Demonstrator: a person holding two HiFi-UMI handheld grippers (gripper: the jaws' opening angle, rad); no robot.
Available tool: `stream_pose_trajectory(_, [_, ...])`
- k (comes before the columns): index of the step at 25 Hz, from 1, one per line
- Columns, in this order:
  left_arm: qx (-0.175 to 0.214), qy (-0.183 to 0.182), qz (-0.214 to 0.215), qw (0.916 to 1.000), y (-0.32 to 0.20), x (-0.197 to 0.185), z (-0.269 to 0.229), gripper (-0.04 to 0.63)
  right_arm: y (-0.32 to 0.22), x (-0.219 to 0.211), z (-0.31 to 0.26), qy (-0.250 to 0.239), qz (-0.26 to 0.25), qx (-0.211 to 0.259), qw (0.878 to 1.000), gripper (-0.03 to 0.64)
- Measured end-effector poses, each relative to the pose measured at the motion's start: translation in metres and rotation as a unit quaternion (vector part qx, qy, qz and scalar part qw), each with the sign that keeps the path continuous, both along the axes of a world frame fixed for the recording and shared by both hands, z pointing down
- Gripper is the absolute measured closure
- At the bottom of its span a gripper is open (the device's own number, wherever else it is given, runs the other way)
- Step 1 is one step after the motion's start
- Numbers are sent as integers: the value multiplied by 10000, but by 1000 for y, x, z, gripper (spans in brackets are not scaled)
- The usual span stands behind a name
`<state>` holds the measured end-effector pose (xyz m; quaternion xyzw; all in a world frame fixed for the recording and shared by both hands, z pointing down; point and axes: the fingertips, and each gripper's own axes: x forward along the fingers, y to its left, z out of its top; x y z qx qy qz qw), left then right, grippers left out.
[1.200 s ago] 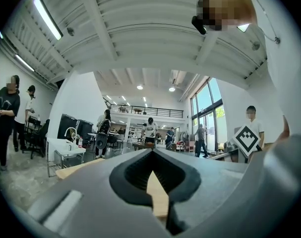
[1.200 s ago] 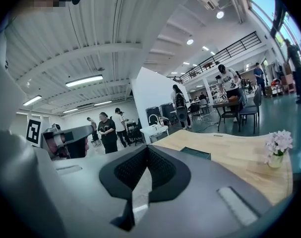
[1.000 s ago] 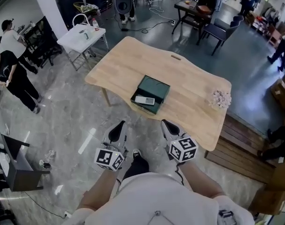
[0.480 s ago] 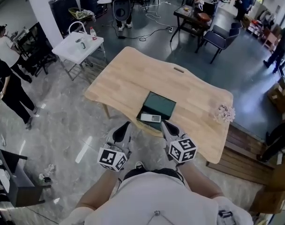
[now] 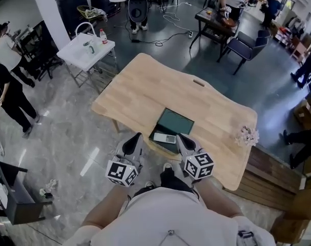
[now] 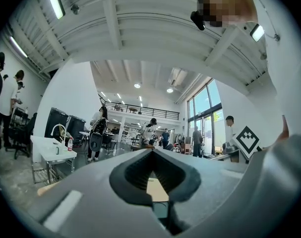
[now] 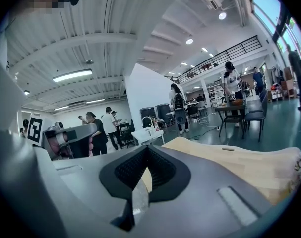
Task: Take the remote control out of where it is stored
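A pale remote control [image 5: 164, 137] lies in the near end of a dark green open box [image 5: 175, 122] on the wooden table [image 5: 140, 86]. My left gripper [image 5: 132, 139] hangs just short of the table's near edge, to the left of the box. My right gripper [image 5: 183, 137] is level with it, right beside the box's near right corner. On both, the jaws are shut with nothing between them. The left gripper view shows its shut jaws [image 6: 152, 153] with a sliver of table behind; the right gripper view shows the same for its jaws [image 7: 148, 150].
A bunch of pale flowers [image 5: 246, 136] lies near the table's right edge. A white folding table [image 5: 88, 46] with a bottle stands at the back left, with people [image 5: 6, 91] to the left. Wooden steps [image 5: 268, 170] lie to the right.
The table and box have come closer below me as I walked up. Both grippers stay shut and held in front as before.
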<state>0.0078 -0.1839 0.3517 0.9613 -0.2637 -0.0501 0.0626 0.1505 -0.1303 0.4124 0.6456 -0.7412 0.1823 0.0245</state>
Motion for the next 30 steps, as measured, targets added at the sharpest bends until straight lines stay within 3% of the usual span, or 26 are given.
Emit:
stream_pose_trajectory(12, [88, -92, -705, 9974, -60, 52, -15, 595, -84, 52, -8, -81, -802, 81, 9967, 589])
stream_pose_trajectory(20, [-34, -153, -1019, 9947, -85, 54, 0, 595, -117, 54, 5, -22, -1249, -37, 9922, 589])
stream_pose_trajectory(26, [-20, -199, -1023, 9945, -100, 38, 8, 595, -137, 42, 32, 321, -1443, -279, 9886, 589])
stream_pose_trajectory(30, [-348, -263, -1072, 9933, -108, 24, 29, 595, -146, 31, 78, 885, -1807, -822, 9761, 589])
